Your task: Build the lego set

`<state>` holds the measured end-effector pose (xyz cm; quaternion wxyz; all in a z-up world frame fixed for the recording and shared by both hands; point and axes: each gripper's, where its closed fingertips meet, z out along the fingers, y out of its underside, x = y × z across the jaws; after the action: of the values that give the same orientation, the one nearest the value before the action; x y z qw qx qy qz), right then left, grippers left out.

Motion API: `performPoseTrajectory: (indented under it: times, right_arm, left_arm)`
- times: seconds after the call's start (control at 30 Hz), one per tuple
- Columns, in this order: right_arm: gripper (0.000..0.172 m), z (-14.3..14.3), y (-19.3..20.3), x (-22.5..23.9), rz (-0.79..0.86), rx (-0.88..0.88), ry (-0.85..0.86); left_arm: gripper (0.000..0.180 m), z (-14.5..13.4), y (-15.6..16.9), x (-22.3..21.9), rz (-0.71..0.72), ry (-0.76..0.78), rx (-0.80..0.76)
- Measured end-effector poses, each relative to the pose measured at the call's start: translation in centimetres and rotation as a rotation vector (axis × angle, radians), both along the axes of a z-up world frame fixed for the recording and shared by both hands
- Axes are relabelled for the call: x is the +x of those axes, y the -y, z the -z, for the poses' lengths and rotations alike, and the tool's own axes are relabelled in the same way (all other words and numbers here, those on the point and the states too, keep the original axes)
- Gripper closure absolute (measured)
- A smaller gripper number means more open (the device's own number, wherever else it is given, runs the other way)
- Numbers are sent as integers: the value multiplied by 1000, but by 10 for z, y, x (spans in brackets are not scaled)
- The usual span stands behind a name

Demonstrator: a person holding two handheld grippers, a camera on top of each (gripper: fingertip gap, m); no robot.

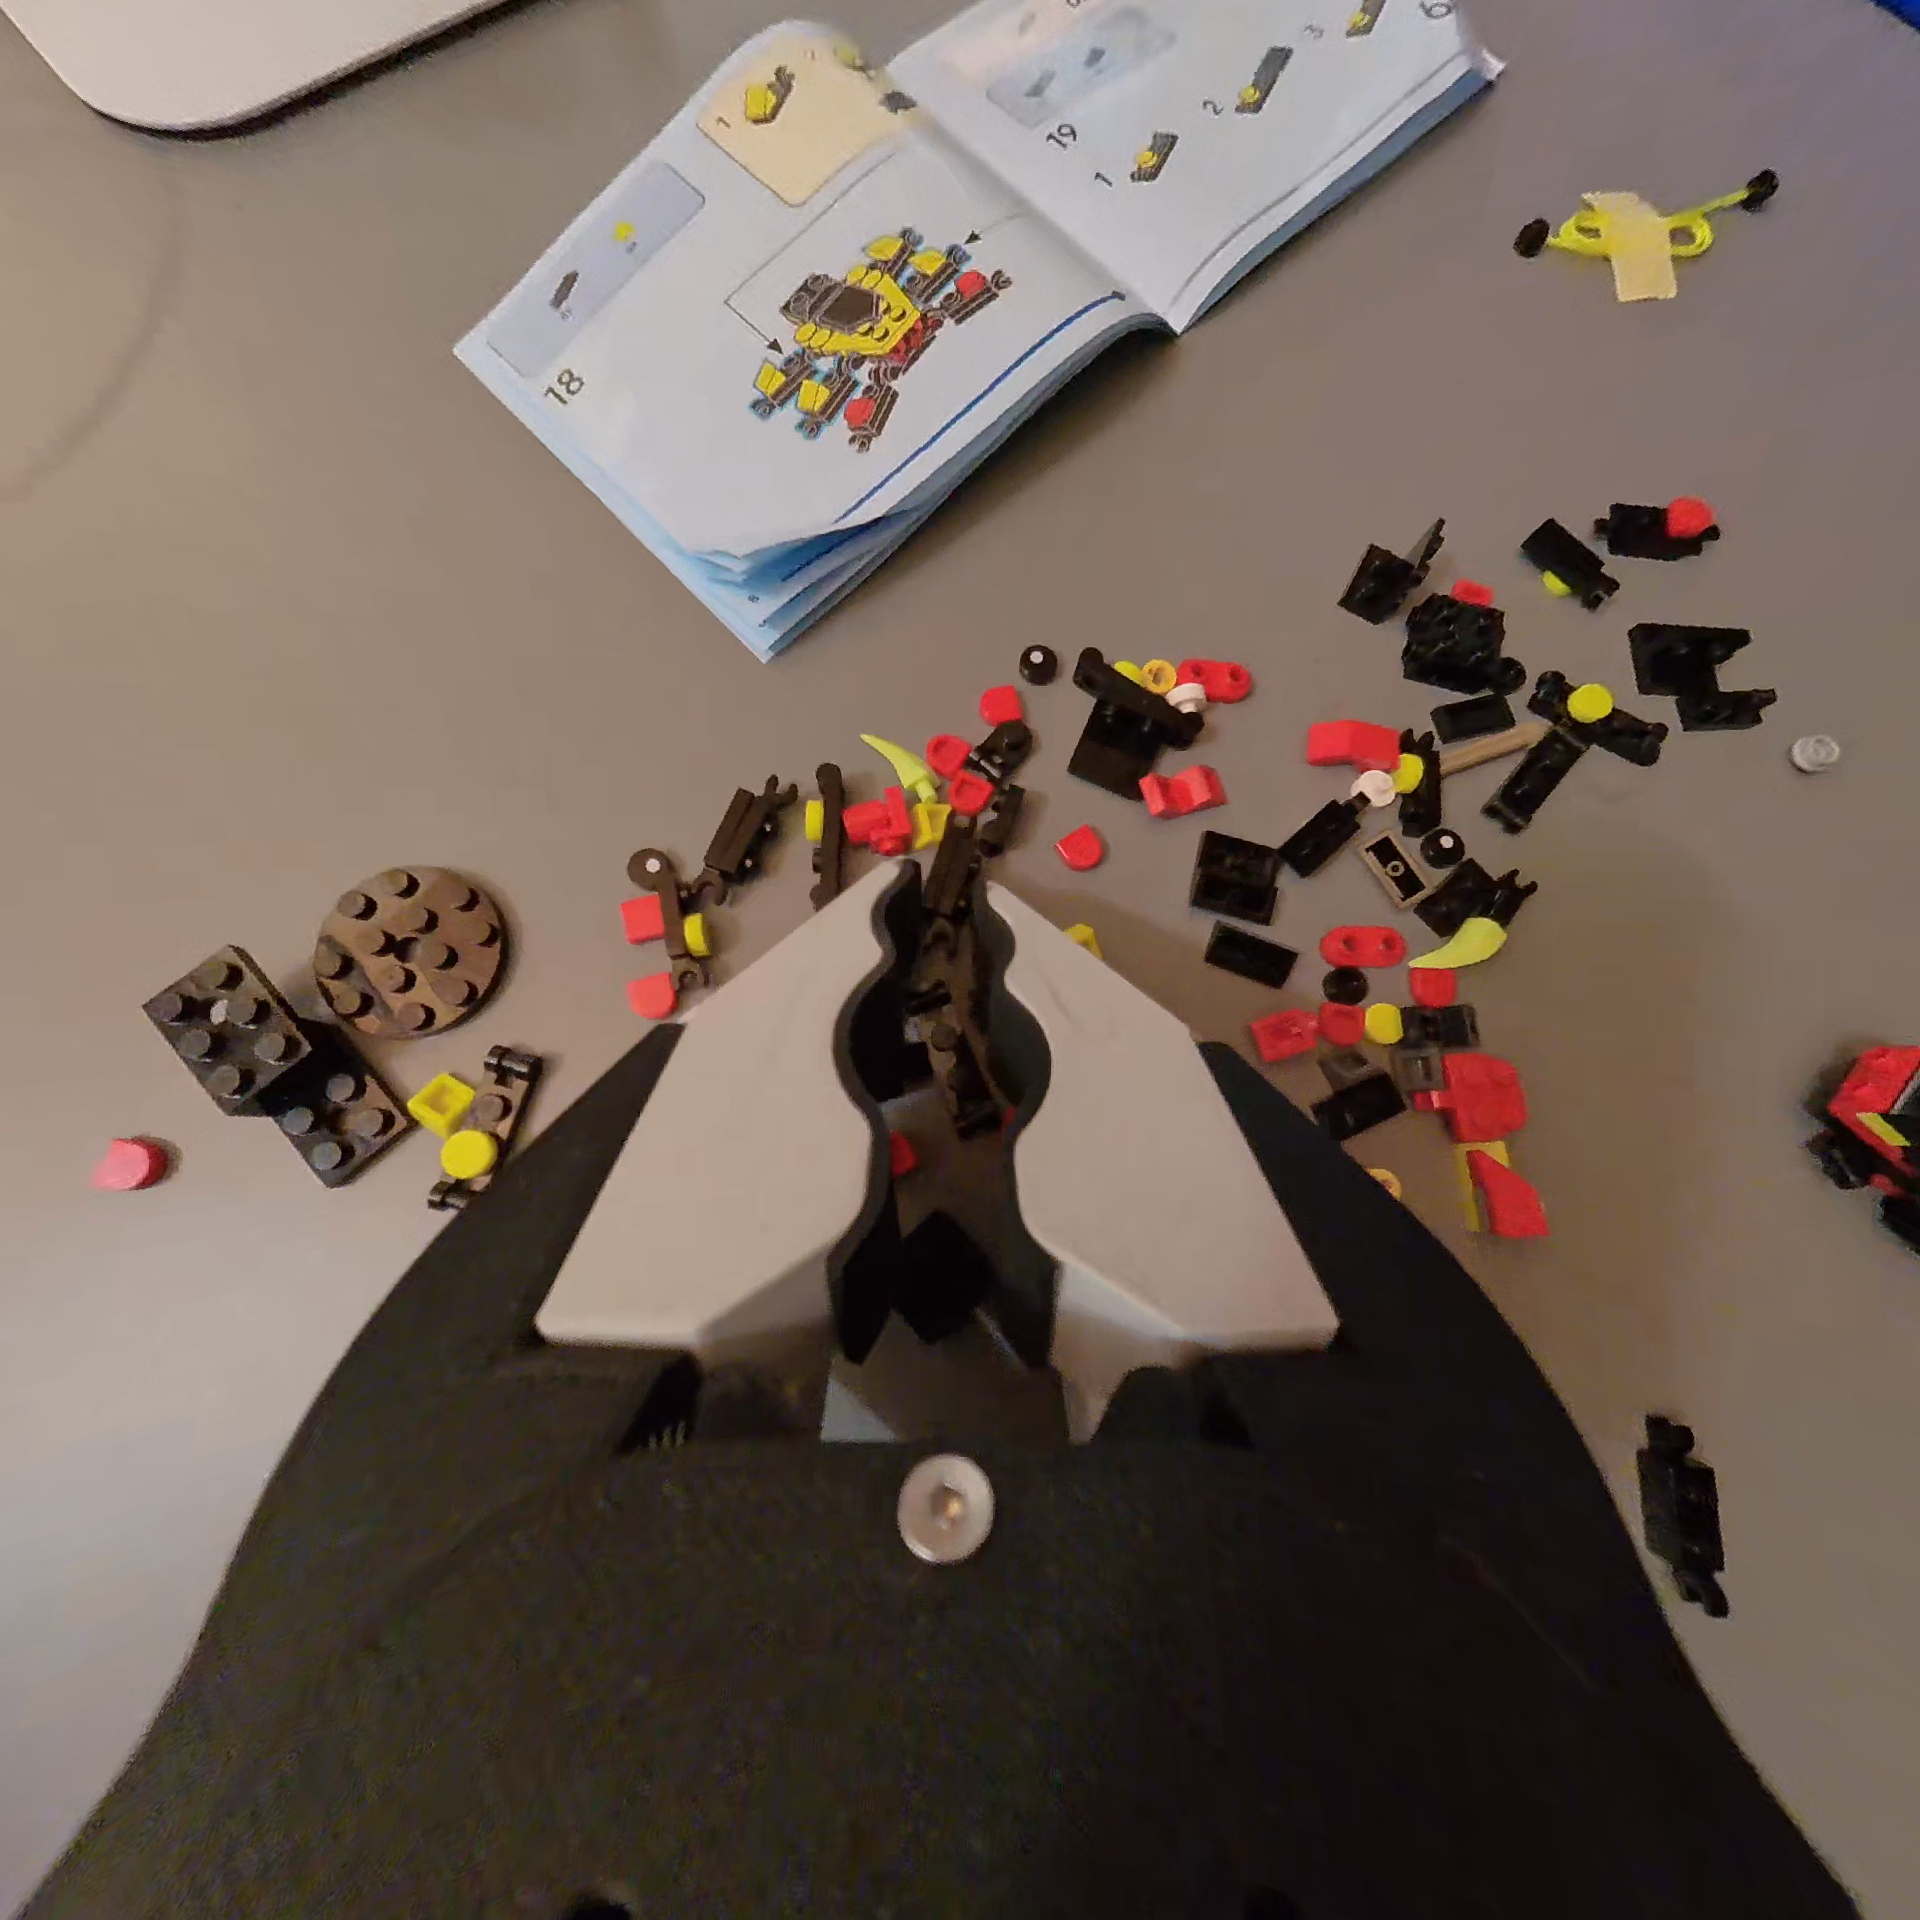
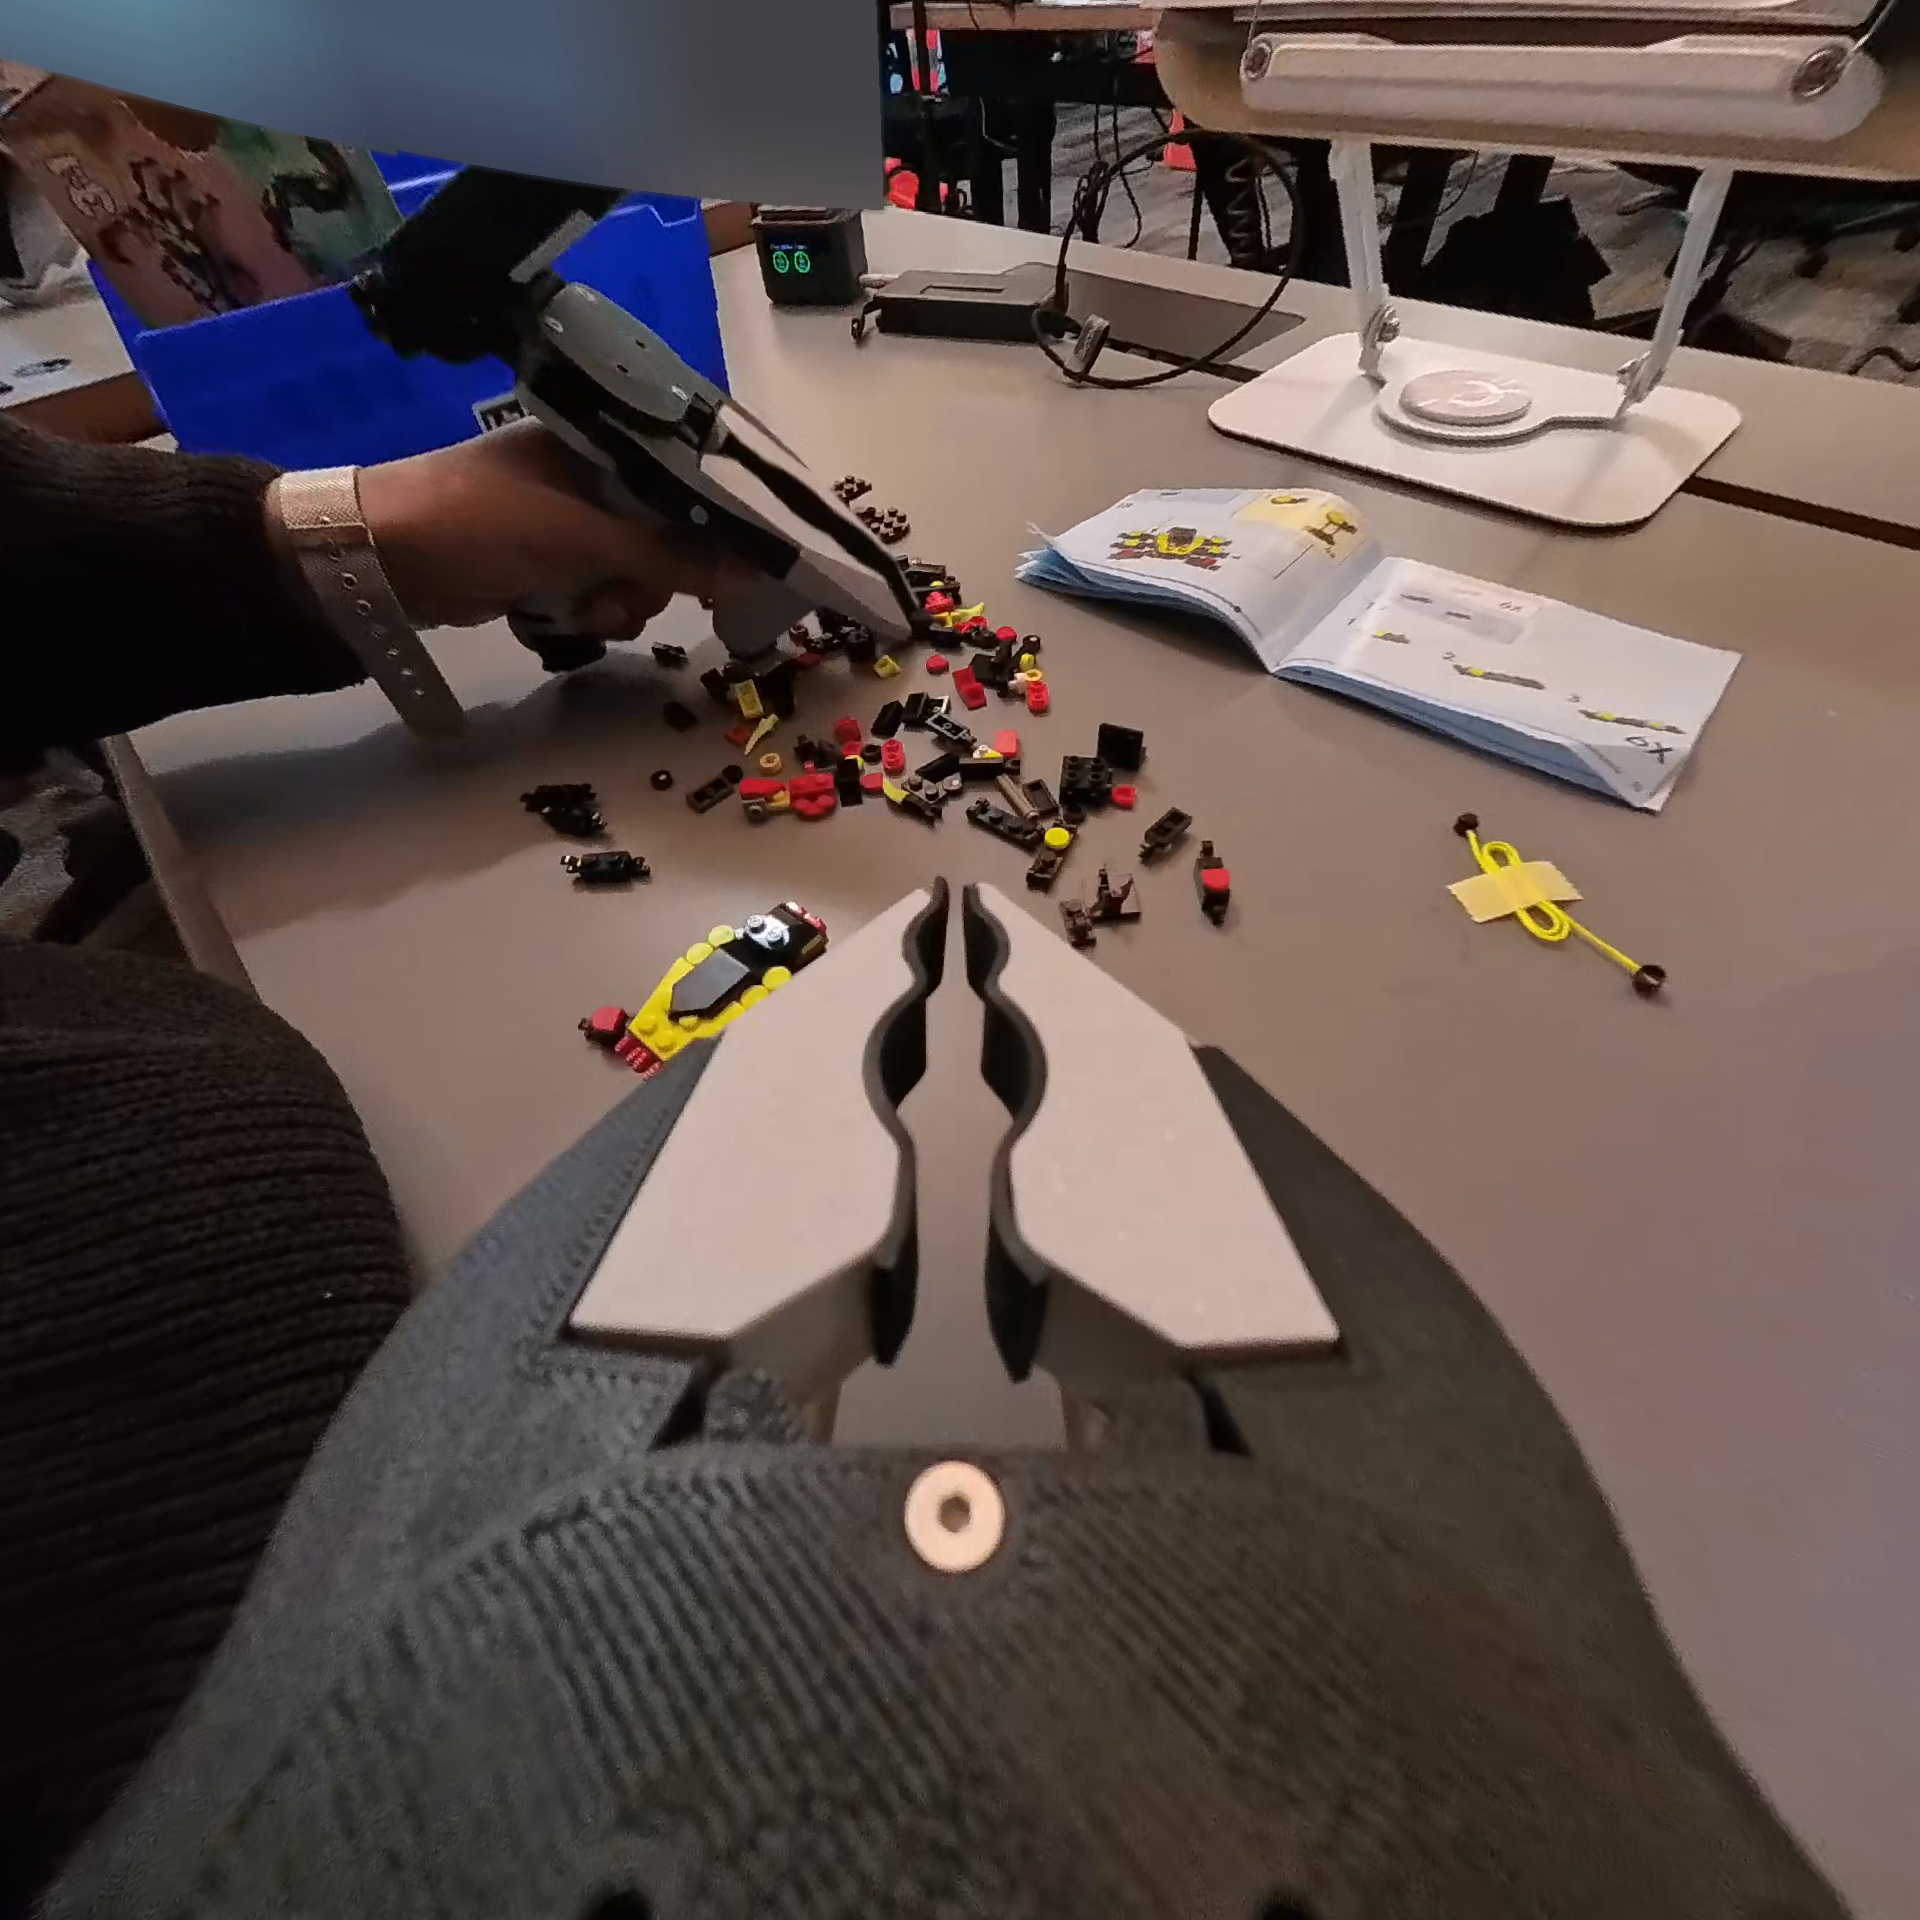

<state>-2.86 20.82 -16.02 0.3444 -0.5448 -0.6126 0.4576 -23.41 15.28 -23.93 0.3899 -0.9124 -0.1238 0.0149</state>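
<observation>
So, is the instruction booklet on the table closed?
No, the instruction booklet lies open on the grey table, with two facing pages of building pictures showing.

Glossy plastic bricks (image 1: 1179,790); paper booklet (image 1: 831,312); matt smooth table (image 1: 312,623).

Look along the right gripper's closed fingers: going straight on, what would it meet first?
Probably the small black bricks just past the right gripper, then the loose pile; depth is unclear.

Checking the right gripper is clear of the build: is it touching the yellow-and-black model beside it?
Cannot tell. In the right wrist view, the right gripper overlaps the yellow-and-black model, hiding any gap or contact.
</observation>
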Motion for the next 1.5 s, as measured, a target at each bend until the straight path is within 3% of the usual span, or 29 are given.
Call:
performPoseTrajectory:
  times: [0.13, 0.23, 0.37, 0.5, 0.67, 0.87, 1.03, 1.5]
  right_arm:
    - [171, 0, 0, 0, 3, 18, 0]
    - [171, 0, 1, 0, 6, 36, 2]
    - [171, 0, 2, 0, 3, 78, -3]
    - [168, -6, 28, -2, -83, 103, -41]
    - [158, -8, 100, -10, -300, -68, -8]
    - [145, 31, 140, -18, -402, 172, 120]
    - [146, 55, 152, -17, -497, 454, 134]
    - [155, 62, 166, -11, -591, 448, 140]
  left_arm:
    - [175, -8, 1, 1, 14, 11, 39]
    - [175, -31, 1, 10, 26, 104, 149]
    - [175, -68, 11, 32, 34, 418, 294]
    - [175, -89, 36, 91, 183, 800, 265]
    - [175, -64, 77, 149, 269, 773, 131]
    - [175, -34, 109, 192, 334, 828, 13]
    - [175, -27, 115, 203, 415, 863, -39]
    - [175, -23, 114, 206, 428, 869, -46]
